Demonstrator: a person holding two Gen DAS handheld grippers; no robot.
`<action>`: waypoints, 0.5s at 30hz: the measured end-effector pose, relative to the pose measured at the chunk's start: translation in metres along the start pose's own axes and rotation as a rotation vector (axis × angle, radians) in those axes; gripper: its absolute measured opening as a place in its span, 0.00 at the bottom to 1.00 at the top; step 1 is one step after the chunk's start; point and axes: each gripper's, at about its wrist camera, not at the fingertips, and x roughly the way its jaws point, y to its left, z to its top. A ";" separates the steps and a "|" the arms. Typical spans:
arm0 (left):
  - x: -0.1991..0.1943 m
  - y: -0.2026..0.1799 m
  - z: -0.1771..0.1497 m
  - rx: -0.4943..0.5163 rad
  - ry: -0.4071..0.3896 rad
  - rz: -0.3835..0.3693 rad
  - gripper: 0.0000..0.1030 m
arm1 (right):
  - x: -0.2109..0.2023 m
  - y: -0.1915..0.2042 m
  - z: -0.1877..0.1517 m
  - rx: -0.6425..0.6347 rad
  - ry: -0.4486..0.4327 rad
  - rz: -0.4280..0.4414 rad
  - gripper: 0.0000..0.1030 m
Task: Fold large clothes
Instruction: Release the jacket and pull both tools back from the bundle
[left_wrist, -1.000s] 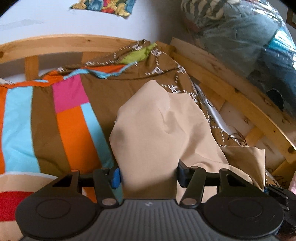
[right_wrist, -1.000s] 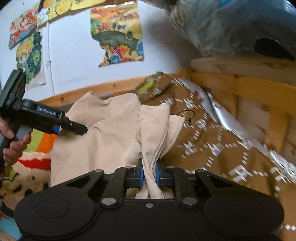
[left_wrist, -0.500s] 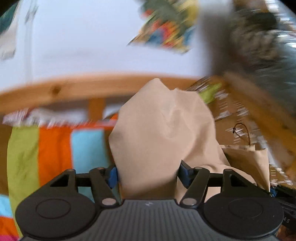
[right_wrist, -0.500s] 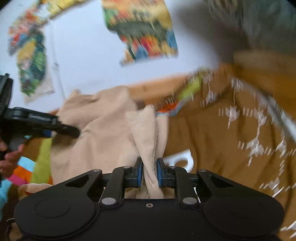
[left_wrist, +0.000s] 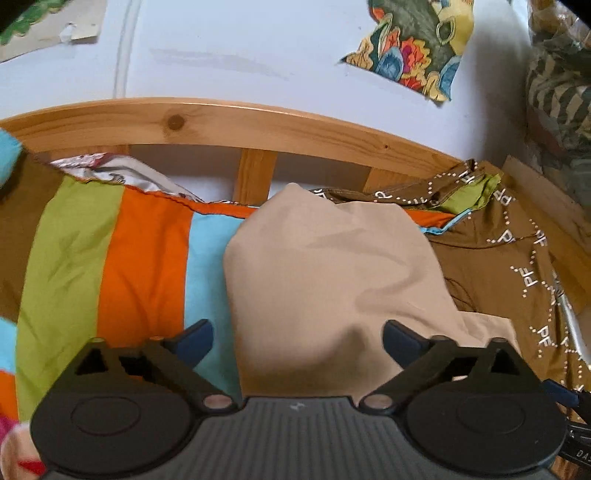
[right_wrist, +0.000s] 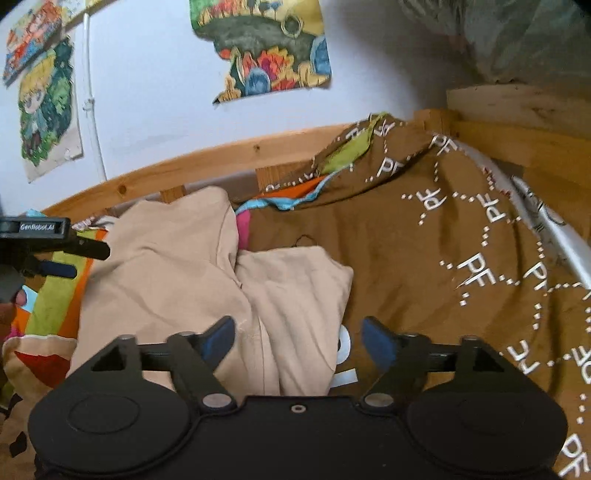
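Lying bunched on the bed: beige garment (left_wrist: 325, 280), resting across the striped cover (left_wrist: 144, 266) and the brown patterned blanket (right_wrist: 424, 258), below the wooden bed rail (left_wrist: 207, 122). Hovering over its near edge with fingers spread wide apart, gripping nothing: left gripper (left_wrist: 297, 338). Likewise gaping above the fold beside it, cloth lying loose between the fingers: right gripper (right_wrist: 297, 338).
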 end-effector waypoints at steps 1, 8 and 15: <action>-0.005 0.000 -0.004 -0.005 -0.007 0.000 0.99 | -0.005 0.000 0.000 -0.006 -0.011 0.005 0.83; -0.057 -0.020 -0.036 0.040 -0.040 -0.009 0.99 | -0.044 0.003 0.003 -0.015 -0.099 0.052 0.97; -0.120 -0.045 -0.068 0.091 -0.111 0.007 0.99 | -0.100 0.011 0.004 -0.031 -0.198 0.086 0.99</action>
